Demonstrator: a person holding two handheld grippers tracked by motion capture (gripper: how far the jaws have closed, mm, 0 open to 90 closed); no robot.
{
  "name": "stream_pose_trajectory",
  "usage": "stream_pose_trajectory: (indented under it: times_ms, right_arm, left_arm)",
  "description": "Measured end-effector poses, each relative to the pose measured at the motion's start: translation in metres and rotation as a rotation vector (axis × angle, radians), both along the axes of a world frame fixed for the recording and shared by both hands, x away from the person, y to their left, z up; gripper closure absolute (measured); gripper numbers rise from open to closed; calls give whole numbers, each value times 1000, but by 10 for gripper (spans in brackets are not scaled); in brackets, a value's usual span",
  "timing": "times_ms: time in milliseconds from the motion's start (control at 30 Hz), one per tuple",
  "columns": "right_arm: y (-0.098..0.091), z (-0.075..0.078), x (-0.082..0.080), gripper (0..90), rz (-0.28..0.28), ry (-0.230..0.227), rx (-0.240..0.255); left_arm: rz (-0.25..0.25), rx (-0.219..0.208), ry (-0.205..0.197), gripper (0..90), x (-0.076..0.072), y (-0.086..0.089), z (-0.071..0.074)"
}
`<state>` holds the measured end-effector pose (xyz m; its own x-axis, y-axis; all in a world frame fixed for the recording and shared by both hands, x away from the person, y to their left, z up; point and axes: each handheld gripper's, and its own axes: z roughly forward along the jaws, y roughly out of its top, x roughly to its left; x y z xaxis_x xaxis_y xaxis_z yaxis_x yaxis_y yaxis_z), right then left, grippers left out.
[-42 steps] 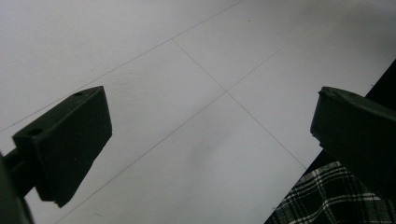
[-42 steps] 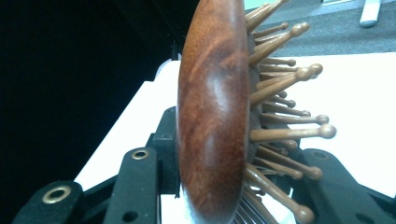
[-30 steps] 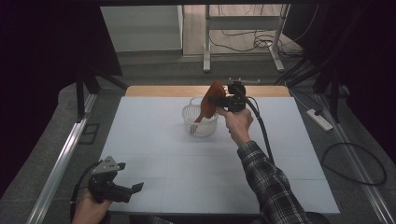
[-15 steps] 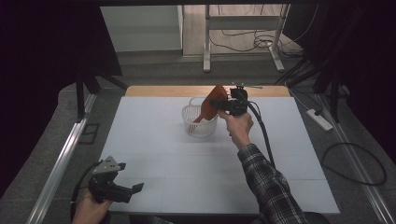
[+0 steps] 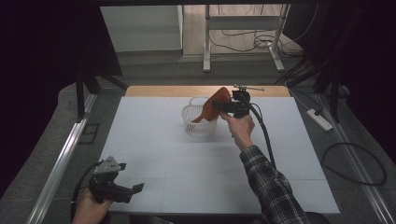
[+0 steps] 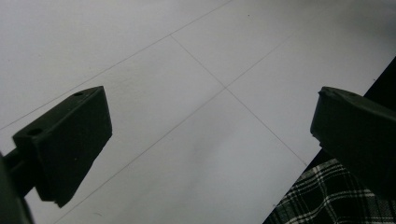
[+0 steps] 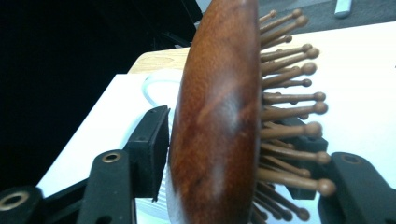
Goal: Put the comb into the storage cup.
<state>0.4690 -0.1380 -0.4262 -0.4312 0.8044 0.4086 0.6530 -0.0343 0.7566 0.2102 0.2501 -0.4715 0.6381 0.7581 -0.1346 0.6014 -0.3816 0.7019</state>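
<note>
Hairbrush [image 5: 212, 106] – wooden, leaning with its handle down in the white basket [image 5: 194, 127] at twelve o'clock on the worktop [image 5: 154, 140]. The right tongs [image 5: 223, 105] reach in level from three o'clock of it on an outstretched plaid sleeve [image 5: 271, 186]; their jaws have just been opening around the brush head. The right gripper view shows what the high view cannot – the brush's back [image 7: 215, 121] just clear of one pad, bristles toward the other. The left tongs [image 5: 135, 187] rest spread at seven o'clock, over bare worktop [image 6: 187, 116].
</note>
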Motion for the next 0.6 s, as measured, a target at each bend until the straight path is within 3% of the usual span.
stream_pose_trajectory:
  times_ms: [400, 600]
  right_arm:
    - [-1, 0, 0, 256, 17, -15, -51]
    - [-2, 4, -2, 224, 48, -24, -65]
  left_arm:
    - [-1, 2, 1, 0, 0, 0, 0]
    - [-1, 0, 1, 0, 0, 0, 0]
